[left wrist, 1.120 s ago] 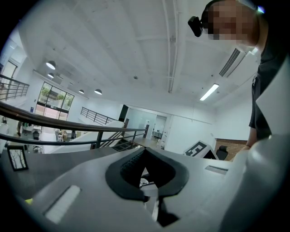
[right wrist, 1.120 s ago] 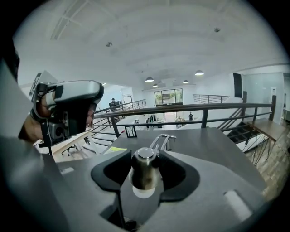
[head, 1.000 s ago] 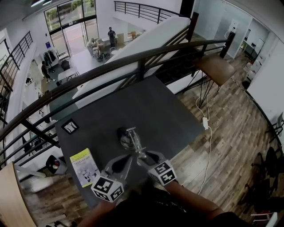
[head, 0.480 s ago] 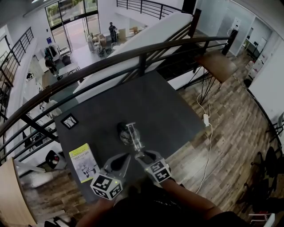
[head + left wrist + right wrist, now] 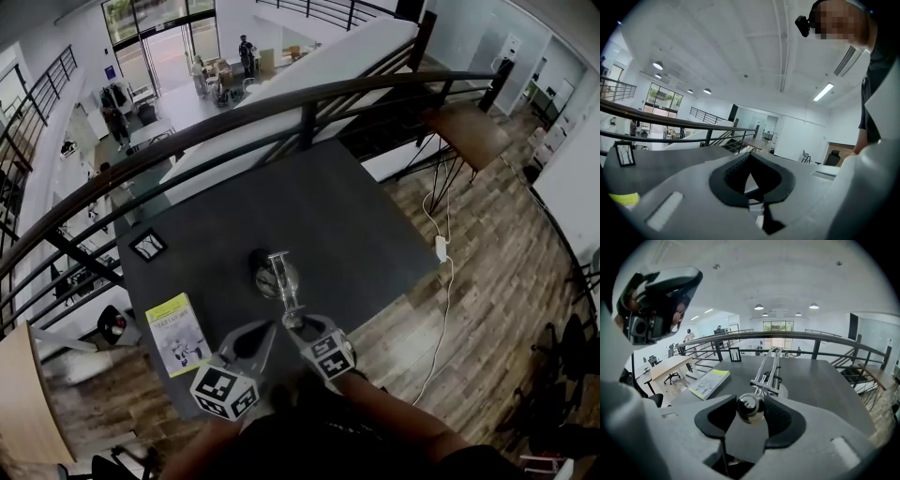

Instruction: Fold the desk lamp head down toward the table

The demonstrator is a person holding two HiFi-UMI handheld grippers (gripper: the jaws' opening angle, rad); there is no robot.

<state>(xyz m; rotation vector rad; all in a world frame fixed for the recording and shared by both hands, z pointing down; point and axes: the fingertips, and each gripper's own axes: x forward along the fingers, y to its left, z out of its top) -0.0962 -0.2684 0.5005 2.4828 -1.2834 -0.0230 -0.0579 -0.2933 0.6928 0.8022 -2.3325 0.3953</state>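
Desk lamp knob pinched in R tool, L tool closed, booklet text unreadable

The chrome head of the desk lamp is clamped between the jaws of the right hand-held gripper. Its twin rods run away over the grey bench. A booklet lies left.
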